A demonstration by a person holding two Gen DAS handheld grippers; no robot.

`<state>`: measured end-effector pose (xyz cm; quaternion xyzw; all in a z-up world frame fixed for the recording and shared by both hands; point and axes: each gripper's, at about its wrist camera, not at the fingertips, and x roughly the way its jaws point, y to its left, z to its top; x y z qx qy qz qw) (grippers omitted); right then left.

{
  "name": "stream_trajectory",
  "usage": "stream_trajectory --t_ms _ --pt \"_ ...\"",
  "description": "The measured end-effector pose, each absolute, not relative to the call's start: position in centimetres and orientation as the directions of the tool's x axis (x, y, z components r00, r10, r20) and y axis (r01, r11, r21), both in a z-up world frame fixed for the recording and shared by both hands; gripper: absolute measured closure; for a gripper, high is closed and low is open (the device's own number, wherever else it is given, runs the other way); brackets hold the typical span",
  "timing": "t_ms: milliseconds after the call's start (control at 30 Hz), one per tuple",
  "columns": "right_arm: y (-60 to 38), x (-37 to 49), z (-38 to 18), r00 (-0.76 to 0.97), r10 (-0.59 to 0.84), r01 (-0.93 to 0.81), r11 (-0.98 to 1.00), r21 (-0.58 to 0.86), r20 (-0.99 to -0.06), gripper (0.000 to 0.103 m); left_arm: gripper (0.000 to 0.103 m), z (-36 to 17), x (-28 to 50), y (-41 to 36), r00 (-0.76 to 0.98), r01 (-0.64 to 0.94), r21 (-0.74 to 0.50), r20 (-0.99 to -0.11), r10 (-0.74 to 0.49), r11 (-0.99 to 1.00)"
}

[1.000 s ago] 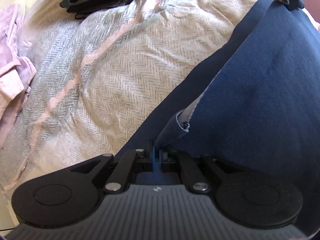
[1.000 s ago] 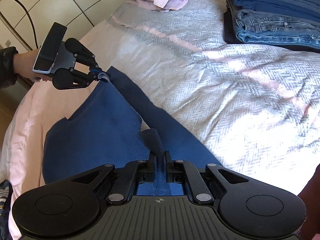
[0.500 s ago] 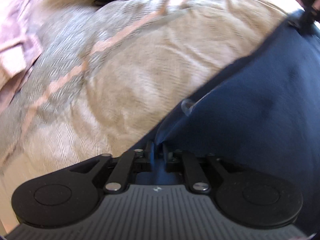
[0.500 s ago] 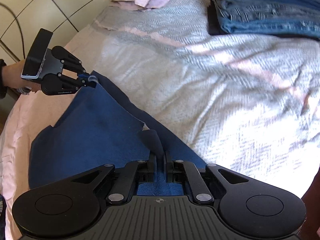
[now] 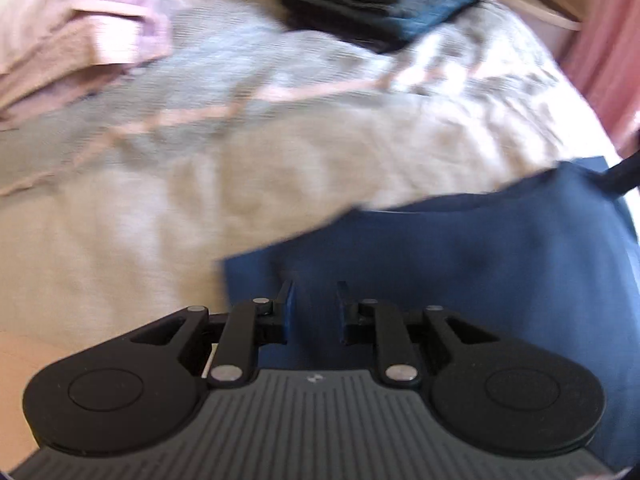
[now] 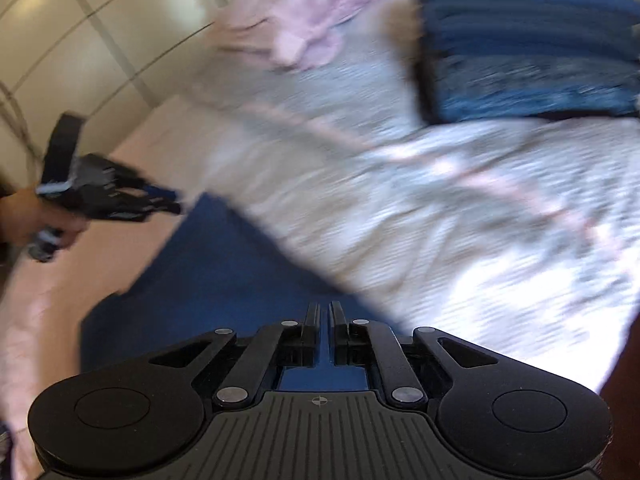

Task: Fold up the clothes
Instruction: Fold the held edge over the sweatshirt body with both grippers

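A dark blue garment [image 5: 500,264] lies folded flat on the bed, blurred by motion in both views. My left gripper [image 5: 314,300] stands open just above its near left corner with nothing between the fingers. In the right wrist view the left gripper [image 6: 172,200] hovers just left of the garment's [image 6: 224,280] far corner, held by a hand [image 6: 28,216]. My right gripper [image 6: 324,316] is shut to a narrow slit with blue fabric in it. The right gripper's dark tip [image 5: 622,170] meets the garment's far right corner.
A grey herringbone blanket [image 5: 248,176] covers the bed. Pink clothes [image 5: 68,32] lie crumpled at the far left. A stack of folded dark and denim clothes [image 6: 528,64] sits at the far end. Pale cabinet doors [image 6: 80,40] stand to the left.
My left gripper has opened and let go of the garment's corner, which now lies flat. Both cameras have swung toward the far end of the bed; the right gripper stays shut on the fabric.
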<state>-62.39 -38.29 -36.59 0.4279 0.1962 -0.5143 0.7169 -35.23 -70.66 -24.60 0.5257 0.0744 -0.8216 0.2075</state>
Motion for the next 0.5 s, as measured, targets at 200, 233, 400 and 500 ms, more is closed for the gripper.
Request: stream_trajectory --t_ms 200,233,400,500 --pt "-39.0 -62.2 -38.1 0.403 -0.535 0.904 0.106 0.414 -0.742 0.094 0.084 -28.7 -39.0 -71.0 -0.344 0.438 0.100 -0.900 -0.269 -0.893" --pt "-38.9 -62.8 -38.1 0.391 -0.537 0.909 0.098 0.405 -0.747 0.094 0.084 -29.1 -39.3 -71.6 -0.340 0.454 0.104 -0.898 -0.280 -0.885" --pt "-38.8 -65.4 -38.0 0.334 -0.543 0.930 0.059 0.362 -0.770 0.094 0.083 -27.7 -38.3 -70.3 -0.326 0.513 0.104 -0.895 -0.306 -0.852" --pt "-38.8 -67.0 -38.0 0.299 -0.546 0.942 0.035 0.335 -0.783 0.083 0.083 -26.5 -37.4 -68.9 -0.318 0.547 0.103 -0.893 -0.320 -0.831"
